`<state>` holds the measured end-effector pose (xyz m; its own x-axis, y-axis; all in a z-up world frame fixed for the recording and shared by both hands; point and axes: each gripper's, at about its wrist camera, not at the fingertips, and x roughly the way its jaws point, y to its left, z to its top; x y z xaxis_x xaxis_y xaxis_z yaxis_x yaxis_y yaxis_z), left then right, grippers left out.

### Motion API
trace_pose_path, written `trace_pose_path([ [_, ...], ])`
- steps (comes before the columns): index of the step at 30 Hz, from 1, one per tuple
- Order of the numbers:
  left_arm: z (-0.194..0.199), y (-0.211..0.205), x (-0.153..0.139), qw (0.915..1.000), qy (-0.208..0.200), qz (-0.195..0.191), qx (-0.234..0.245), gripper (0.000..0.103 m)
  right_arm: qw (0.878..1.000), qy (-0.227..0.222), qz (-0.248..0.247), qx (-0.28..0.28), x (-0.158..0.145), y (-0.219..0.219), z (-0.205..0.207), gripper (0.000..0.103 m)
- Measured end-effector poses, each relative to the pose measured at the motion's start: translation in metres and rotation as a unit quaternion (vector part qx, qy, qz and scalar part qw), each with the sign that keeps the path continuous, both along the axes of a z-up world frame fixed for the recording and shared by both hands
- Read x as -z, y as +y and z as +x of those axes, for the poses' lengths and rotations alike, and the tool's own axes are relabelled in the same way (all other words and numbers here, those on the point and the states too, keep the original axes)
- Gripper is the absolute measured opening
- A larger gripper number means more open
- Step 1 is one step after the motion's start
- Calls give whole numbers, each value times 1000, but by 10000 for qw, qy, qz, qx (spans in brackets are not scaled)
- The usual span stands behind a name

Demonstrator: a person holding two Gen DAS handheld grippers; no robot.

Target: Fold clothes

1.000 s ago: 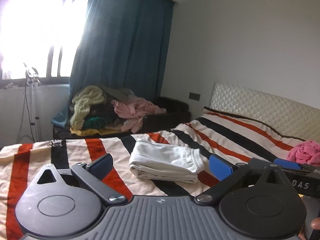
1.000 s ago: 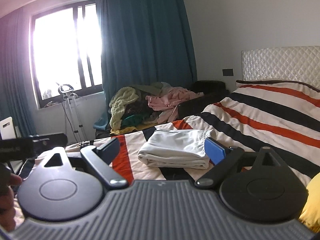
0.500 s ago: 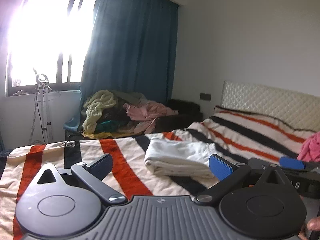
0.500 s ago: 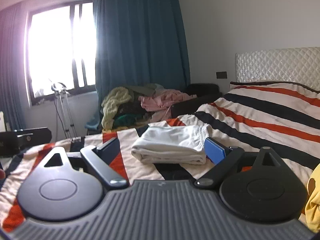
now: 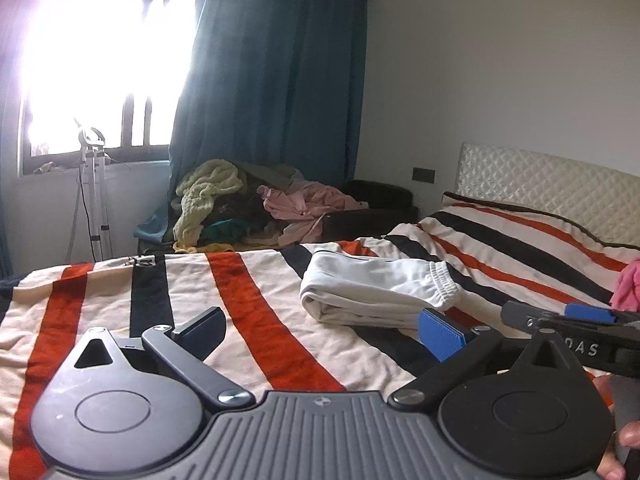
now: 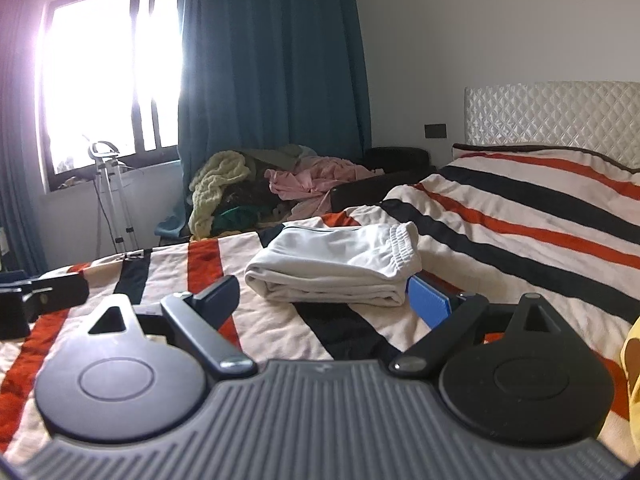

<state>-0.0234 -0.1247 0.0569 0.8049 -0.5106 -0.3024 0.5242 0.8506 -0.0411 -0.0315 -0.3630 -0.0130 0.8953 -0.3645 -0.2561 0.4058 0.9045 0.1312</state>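
Both tongs, left [image 5: 322, 332] and right [image 6: 324, 300], gape empty before the folded pants [image 6: 336, 268]; soft, light cloth, best pinched at its thick folded edge.

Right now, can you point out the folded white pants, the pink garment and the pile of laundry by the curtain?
folded white pants [image 6: 332, 270], right wrist view, top layer.
pink garment [image 5: 628, 286], left wrist view, bunched fabric at the right edge.
pile of laundry [image 5: 256, 212], left wrist view, middle of the heap.
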Motion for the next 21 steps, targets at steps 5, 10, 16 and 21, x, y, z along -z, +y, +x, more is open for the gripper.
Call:
trace_pose_path([
  [5, 3, -3, 7, 10000, 45, 64, -30, 103, 9999, 64, 89, 43, 8, -2, 3, 93],
  [10, 3, -7, 12, 9997, 48, 204, -141, 103, 9998, 83, 127, 112, 9, -1, 2, 93],
  [16, 2, -8, 14, 9997, 46, 234, -114, 103, 9999, 113, 1, 107, 9, 4, 2, 93],
  [21, 1, -8, 16, 9997, 67, 221, -86, 103, 9999, 137, 5, 94, 9, 4, 3, 93],
])
